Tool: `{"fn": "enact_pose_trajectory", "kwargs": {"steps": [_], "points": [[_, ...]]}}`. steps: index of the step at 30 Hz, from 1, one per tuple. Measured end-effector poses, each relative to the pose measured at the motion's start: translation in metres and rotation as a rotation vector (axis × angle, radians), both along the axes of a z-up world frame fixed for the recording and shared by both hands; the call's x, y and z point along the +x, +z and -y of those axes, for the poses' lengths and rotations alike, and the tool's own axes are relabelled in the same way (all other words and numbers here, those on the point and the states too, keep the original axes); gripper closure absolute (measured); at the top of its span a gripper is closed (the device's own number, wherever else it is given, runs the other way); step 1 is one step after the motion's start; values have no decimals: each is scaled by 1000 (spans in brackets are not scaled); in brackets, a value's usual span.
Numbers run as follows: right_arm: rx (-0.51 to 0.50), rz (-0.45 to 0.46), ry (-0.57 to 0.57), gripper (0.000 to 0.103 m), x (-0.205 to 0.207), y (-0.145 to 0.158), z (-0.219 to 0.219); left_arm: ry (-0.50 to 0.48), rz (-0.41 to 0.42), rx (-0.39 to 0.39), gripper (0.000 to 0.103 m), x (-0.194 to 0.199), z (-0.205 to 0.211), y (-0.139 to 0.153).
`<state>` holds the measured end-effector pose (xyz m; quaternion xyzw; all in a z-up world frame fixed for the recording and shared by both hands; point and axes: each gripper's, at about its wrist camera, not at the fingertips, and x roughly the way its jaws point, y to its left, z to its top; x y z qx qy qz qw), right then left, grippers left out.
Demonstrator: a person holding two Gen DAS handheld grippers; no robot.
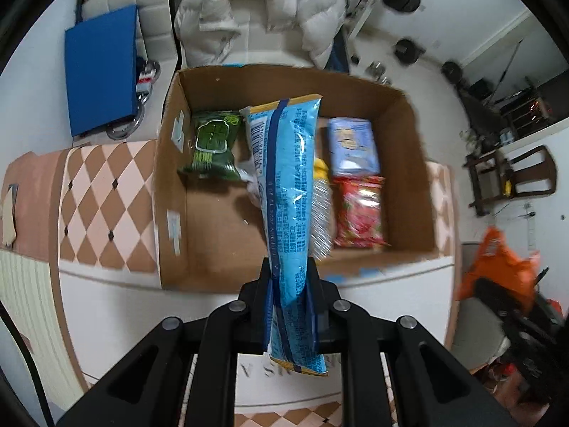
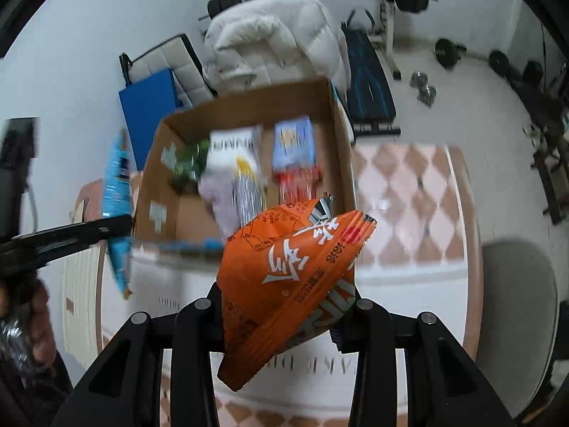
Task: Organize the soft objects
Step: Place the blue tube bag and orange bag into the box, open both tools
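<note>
My left gripper (image 1: 290, 277) is shut on a long light-blue snack packet (image 1: 288, 192), which hangs above the near edge of an open cardboard box (image 1: 209, 85). Inside the box lie a green packet (image 1: 209, 144), a pale blue packet (image 1: 352, 146), a red packet (image 1: 359, 211) and a silvery yellow packet (image 1: 320, 210). My right gripper (image 2: 284, 306) is shut on a puffy orange snack bag (image 2: 284, 284), held over the box's (image 2: 249, 103) near right corner. The left gripper (image 2: 117, 227) with the blue packet (image 2: 115, 192) shows at the left of the right wrist view.
The box stands on a low table with a pink and brown diamond pattern (image 1: 103, 195). A white puffer jacket (image 1: 259, 10) lies behind the box beside a blue pad (image 1: 101, 71). A weight bench (image 2: 370, 85), dumbbells and a wooden chair (image 1: 512, 178) stand to the right.
</note>
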<state>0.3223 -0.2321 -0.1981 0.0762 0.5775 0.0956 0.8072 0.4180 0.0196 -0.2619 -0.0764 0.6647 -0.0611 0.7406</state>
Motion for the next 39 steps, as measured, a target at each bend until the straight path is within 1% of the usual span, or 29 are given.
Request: {"fn": "enact_pose_trajectory", "kwargs": {"steps": [3, 6, 9, 12, 14, 15, 16, 17, 18, 19, 20, 22, 23, 28, 31, 32, 33, 34, 36, 37, 39], "points": [[-17, 4, 2, 62, 41, -8, -7, -7, -62, 80, 90, 36, -5, -29], [-57, -29, 7, 62, 84, -29, -17, -4, -125, 123, 90, 59, -11, -59], [-101, -102, 12, 62, 117, -64, -22, -8, -178, 162, 90, 72, -15, -83], [-145, -172, 17, 62, 136, -97, -23, -1, -229, 169, 90, 74, -18, -101], [-166, -209, 18, 62, 142, -114, -22, 12, -254, 177, 86, 72, -21, -111], [-175, -224, 20, 61, 143, -120, -22, 18, -278, 163, 86, 70, -22, -118], [-190, -245, 25, 61, 144, -128, -22, 25, -303, 151, 77, 68, -24, -123], [-209, -277, 33, 60, 145, -136, -22, 37, -326, 130, 70, 66, -26, -128], [-221, -311, 41, 52, 146, -143, -23, 53, -323, 104, 61, 63, -29, -129], [-228, -328, 47, 50, 147, -148, -24, 59, -310, 107, 54, 61, -30, -128], [-227, -334, 58, 43, 147, -150, -26, 61, -295, 120, 52, 60, -30, -126], [-220, -332, 68, 26, 145, -150, -30, 57, -274, 121, 39, 56, -30, -121], [-229, -322, 69, 17, 144, -148, -31, 56, -260, 122, 38, 53, -30, -117], [-243, -297, 78, 16, 142, -141, -38, 29, -190, 152, 29, 42, -23, -94], [-246, -288, 70, 11, 140, -138, -42, 38, -151, 158, 26, 32, -20, -81], [-246, -281, 68, 8, 138, -135, -44, 40, -134, 162, 25, 28, -20, -77], [-241, -276, 65, 4, 136, -133, -44, 44, -124, 162, 22, 25, -20, -74], [-233, -275, 65, 3, 134, -131, -46, 49, -110, 163, 18, 20, -19, -70], [-216, -274, 64, 0, 131, -129, -48, 56, -85, 166, 16, 14, -15, -65], [-208, -273, 63, 0, 129, -128, -49, 59, -70, 172, 10, 9, -14, -62], [-198, -277, 56, 0, 125, -129, -49, 65, -44, 183, 6, 2, -13, -57]]}}
